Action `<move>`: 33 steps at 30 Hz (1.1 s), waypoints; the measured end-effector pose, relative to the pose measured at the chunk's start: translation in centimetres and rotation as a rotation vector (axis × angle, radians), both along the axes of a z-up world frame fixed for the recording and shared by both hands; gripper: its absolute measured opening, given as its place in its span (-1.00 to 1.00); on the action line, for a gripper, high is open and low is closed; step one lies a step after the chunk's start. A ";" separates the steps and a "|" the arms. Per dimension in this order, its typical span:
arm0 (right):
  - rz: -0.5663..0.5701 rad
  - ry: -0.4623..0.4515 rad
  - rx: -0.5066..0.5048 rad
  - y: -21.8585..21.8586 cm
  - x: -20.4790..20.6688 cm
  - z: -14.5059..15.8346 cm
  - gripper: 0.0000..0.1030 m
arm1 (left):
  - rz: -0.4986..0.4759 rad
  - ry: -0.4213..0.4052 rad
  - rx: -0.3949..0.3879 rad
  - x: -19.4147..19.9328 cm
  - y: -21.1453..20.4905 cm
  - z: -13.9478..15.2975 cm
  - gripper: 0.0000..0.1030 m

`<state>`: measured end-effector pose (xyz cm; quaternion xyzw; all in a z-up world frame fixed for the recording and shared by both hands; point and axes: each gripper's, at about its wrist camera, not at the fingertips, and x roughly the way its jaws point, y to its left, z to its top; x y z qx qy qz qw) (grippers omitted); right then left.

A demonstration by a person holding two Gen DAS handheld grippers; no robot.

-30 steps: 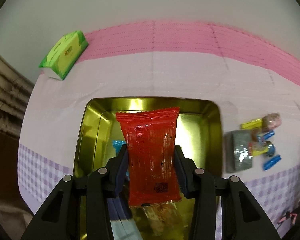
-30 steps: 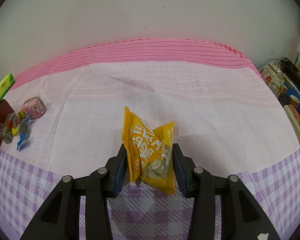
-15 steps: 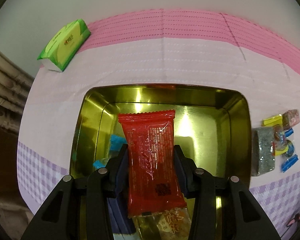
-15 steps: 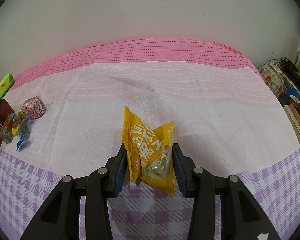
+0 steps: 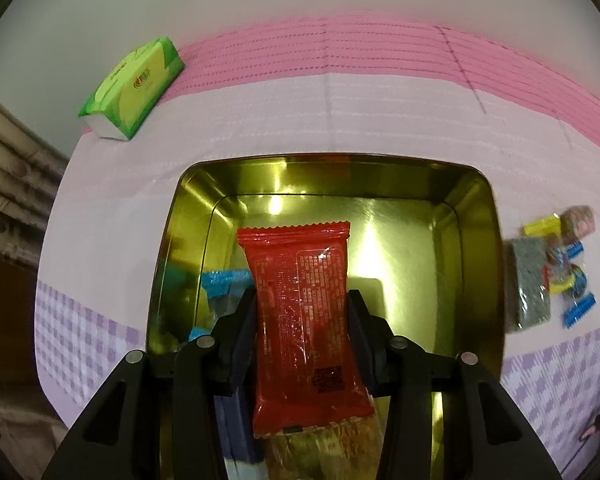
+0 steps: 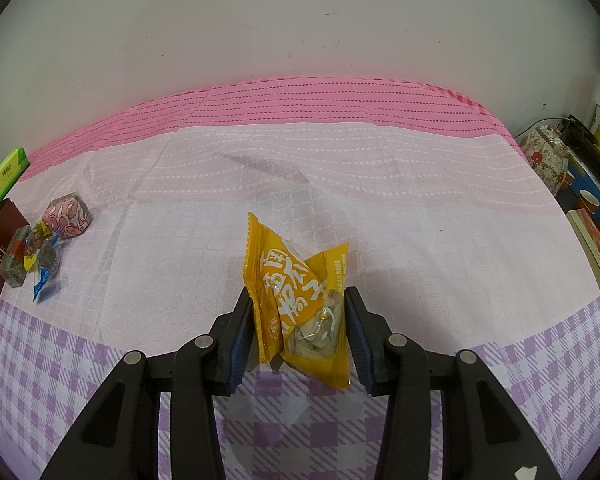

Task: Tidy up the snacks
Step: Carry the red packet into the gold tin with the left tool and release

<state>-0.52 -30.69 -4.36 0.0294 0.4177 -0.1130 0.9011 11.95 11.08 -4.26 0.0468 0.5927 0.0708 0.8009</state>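
Red snack packet (image 5: 302, 320) sits pinched between the left gripper (image 5: 302, 332) pads, narrowly parted, above the gold tin (image 5: 480, 248). It looks light, crinkly and slippery; mid-body is the safest hold. The right gripper (image 6: 300, 320) likewise clamps one yellow packet (image 6: 300, 304) over the cloth. Beyond the fingers: one tin, one loose candy cluster (image 6: 40, 252).

Mirror-bright gold metal tin (image 5: 476, 216), glossy red plastic packet (image 5: 304, 304), shiny yellow wrapper (image 6: 300, 296), matt woven cloth (image 6: 380, 208) under the tin
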 end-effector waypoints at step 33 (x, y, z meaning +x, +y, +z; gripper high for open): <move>-0.018 0.045 -0.019 0.9 0.7 0.4 -0.35 | -0.033 0.003 -0.106 -8.3 -0.8 0.1 -0.09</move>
